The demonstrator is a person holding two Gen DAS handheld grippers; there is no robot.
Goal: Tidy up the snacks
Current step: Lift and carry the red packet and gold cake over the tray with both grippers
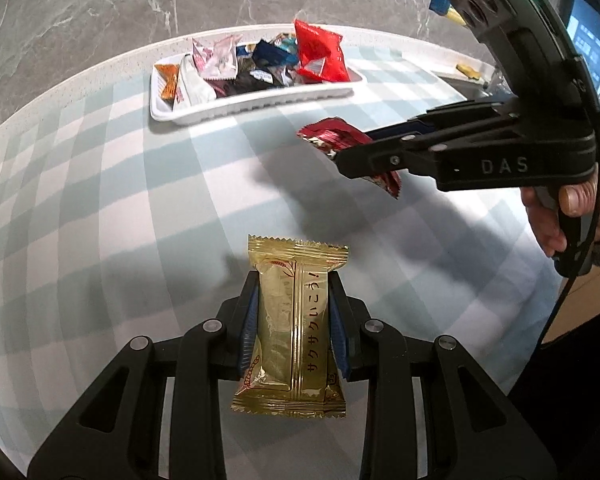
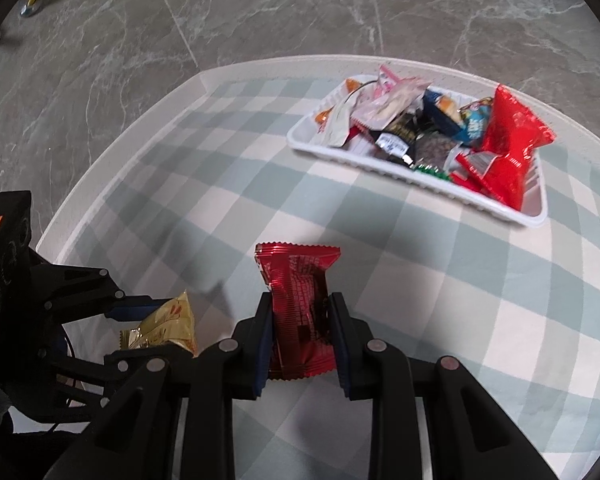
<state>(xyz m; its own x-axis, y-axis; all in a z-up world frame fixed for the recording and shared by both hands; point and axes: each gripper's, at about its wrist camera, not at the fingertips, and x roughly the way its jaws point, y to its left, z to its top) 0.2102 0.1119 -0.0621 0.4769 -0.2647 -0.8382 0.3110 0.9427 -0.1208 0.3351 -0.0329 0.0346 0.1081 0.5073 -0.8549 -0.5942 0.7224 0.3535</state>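
Both hands loaded! The left gripper (image 1: 294, 300) pinches a gold foil snack packet (image 1: 290, 320) across its middle, while the right gripper (image 2: 300, 320) clamps a crinkled red foil wrapper (image 2: 298, 308). Both hang above the checked tablecloth (image 2: 480, 300), seemingly bound for the white plastic tray (image 2: 538, 216) heaped with snacks.

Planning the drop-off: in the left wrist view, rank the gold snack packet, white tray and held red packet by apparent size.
1. White tray
2. Gold snack packet, though it is nearest the camera, so true size is unsure
3. Red snack packet, partly hidden by fingers
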